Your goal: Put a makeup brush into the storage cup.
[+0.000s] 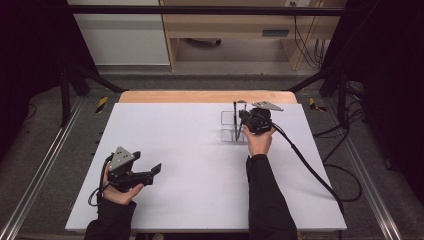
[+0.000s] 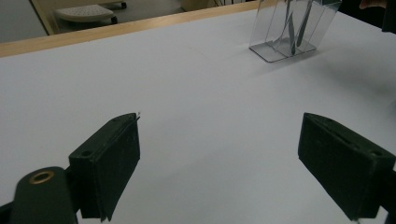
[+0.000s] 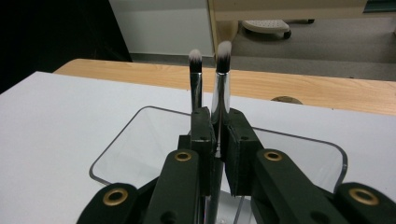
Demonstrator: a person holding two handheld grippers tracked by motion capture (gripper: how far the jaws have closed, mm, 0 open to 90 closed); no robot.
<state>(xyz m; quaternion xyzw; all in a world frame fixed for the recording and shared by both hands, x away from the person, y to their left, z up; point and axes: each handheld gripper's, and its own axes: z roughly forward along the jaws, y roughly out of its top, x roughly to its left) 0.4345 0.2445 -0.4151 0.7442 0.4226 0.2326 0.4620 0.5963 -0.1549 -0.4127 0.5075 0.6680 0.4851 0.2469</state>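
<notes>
Two makeup brushes, silver ferrules and white-tipped dark bristles, upright and side by side: right brush (image 3: 223,79), left brush (image 3: 195,79), standing in a clear acrylic holder (image 3: 140,135).

Clear glossy plastic holder (image 3: 140,140), 2 brushes (image 3: 223,88) with shiny metal ferrules, matt white table (image 1: 190,165), wooden edge.

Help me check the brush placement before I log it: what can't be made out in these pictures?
- Right gripper view: the brush clamped in the right gripper is hidden below the jaws, so whether its handle end rests in the clear holder is unclear.
- Right gripper view: the second brush also drops behind the jaws.
- High view: both brushes too small and dark to separate.
- Left gripper view: holder's top cut off by the upper edge.
</notes>
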